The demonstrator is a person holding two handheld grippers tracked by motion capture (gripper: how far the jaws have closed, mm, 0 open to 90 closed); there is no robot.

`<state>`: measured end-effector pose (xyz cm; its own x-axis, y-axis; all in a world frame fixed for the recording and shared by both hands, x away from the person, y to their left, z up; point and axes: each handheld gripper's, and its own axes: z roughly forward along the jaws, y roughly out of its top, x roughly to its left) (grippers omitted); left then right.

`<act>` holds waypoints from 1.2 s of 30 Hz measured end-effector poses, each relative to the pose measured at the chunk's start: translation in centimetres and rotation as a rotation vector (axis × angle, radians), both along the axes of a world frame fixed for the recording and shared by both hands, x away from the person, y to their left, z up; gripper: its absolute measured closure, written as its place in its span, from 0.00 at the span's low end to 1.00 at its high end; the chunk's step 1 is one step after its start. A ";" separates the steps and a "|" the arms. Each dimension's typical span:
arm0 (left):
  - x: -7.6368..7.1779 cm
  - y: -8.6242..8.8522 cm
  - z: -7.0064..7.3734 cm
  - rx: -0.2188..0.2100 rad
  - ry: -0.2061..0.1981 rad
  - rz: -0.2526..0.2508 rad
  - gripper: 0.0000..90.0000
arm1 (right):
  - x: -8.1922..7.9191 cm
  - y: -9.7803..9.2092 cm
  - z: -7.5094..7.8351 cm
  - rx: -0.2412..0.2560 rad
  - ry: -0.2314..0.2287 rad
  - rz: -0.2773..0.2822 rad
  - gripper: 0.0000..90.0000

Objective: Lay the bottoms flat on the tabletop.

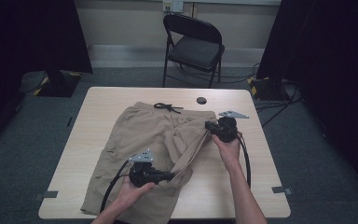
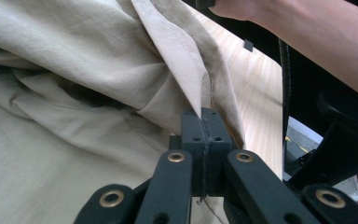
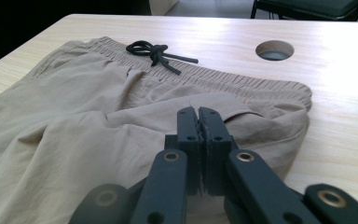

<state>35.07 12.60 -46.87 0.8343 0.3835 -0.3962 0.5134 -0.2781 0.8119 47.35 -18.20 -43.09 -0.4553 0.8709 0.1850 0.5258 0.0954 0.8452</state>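
Both grippers are clamping the shorts (image 1: 135,140) lying on the surface (image 1: 242,186): the left gripper (image 1: 170,176) pinching the leg hem, the right gripper (image 1: 208,125) the waist side. Seemingly mid-fold; next, both should be carrying this edge across together.

A light wooden bench (image 1: 121,100) with a round cable hole (image 1: 201,100) sits on grey carpet (image 1: 317,154). Behind it, a black folding chair (image 1: 193,46) against a pale wall (image 1: 126,21), dark curtains (image 1: 326,42) either side.
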 end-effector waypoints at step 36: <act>-2.7 -7.2 2.3 0.012 -0.076 -0.209 1.00 | -13.9 -11.8 4.0 -0.039 -0.102 -0.144 0.98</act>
